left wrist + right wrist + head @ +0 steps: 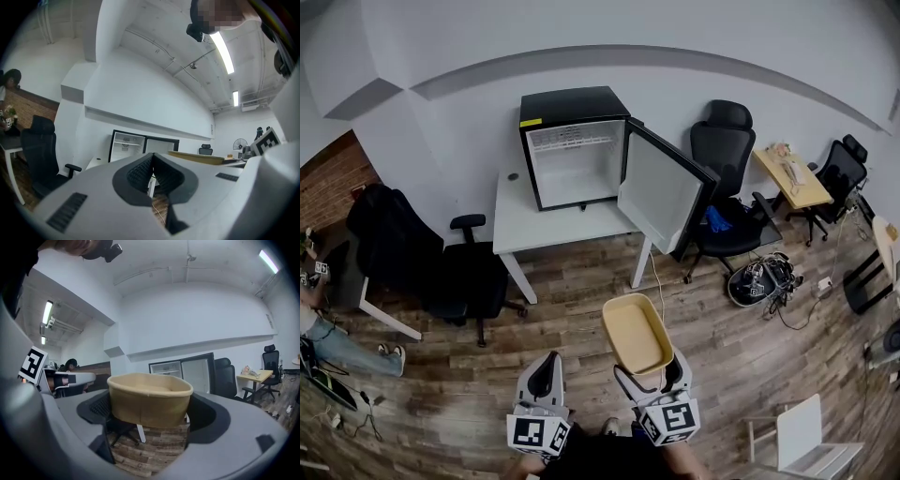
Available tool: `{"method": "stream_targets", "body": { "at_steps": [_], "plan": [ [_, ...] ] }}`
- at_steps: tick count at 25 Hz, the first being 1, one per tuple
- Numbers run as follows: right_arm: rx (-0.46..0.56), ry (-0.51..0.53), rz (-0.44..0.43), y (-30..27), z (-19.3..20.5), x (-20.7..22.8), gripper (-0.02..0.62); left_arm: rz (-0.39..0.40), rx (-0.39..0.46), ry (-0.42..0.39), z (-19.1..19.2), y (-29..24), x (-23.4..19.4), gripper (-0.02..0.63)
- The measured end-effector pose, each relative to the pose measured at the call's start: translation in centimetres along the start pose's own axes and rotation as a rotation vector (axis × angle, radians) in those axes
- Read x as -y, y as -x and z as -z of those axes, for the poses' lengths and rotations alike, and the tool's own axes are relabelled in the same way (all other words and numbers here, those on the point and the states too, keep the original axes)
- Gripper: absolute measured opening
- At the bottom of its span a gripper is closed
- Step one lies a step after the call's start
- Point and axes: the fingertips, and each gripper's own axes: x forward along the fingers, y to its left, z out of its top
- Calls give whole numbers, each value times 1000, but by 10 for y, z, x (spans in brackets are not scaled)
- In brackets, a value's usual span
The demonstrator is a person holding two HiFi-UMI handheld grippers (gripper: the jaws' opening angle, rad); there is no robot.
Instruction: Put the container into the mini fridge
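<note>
Tan container [149, 397] clamped in right gripper [152, 412] — held over wood floor [581, 314]. Left gripper [152, 164] closed on nothing. Mini fridge [572, 145] stood open on worktop [525, 225] — yellow label [532, 122] print unreadable.

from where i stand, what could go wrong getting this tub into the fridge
1. The right claw grips the tub only at its near end, with the rest jutting forward, so it may tilt or slip.
2. The door of the fridge stands open past the edge of the table. The tub could knock it on approach.
</note>
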Motion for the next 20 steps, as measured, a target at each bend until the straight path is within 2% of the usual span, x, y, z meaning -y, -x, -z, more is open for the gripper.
{"method": "stream_targets", "body": {
  "at_steps": [4,9,16,20],
  "plan": [
    [7,6,-37,-1,4,11,520,-33,-1,2,7,-2,12,8],
    [0,1,-52,-30,2,22,520,-45,-10,-7,10,-26,4,8],
    [-17,15,-40,-112,3,43,520,-31,-17,10,25,-103,-41,8],
    [-41,32,-20,-176,-7,51,520,-14,-16,26,17,-159,-83,8]
  ]
}}
